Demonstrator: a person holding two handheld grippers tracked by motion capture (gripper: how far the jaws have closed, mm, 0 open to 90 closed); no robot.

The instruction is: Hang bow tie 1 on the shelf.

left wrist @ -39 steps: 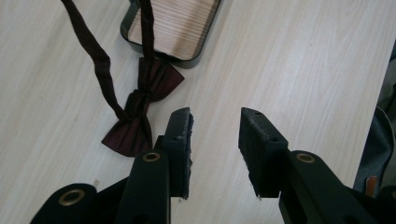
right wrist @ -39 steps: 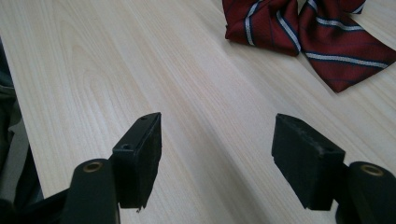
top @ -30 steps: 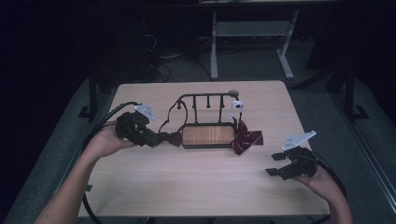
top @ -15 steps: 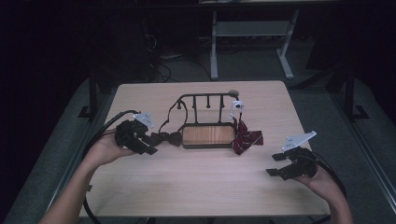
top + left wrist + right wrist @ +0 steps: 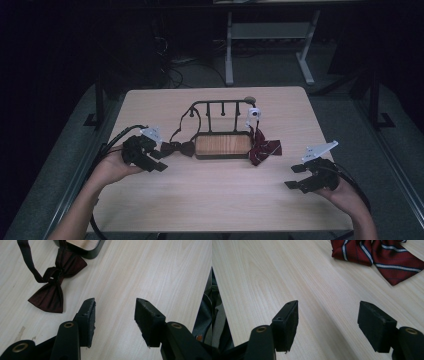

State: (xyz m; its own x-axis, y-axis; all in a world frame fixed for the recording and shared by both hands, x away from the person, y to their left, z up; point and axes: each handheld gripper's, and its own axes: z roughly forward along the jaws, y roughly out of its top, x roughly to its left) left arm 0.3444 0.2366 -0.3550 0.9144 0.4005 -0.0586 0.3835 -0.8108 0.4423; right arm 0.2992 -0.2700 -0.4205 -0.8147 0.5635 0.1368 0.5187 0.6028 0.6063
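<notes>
left gripper (image 5: 115, 311) jaws just been opening — gaping over bare table (image 5: 150, 270), nothing between, dark bow tie (image 5: 53, 287) lying beside; right gripper (image 5: 328, 315) spreading wide, empty.

table (image 5: 140, 272): you work on pale wood-grain laminate, smooth and matt.
dark bow tie (image 5: 53, 287): just beside the rack, soft maroon cloth with a faint sheen.
striped bow tie (image 5: 377, 255): red woven cloth, white and navy stripes.
rack (image 5: 222, 146): thin matt black metal rods over a warm wood base.
gripper pads (image 5: 90, 315): your matt black rubber, rough and chipped at the edges.
</notes>
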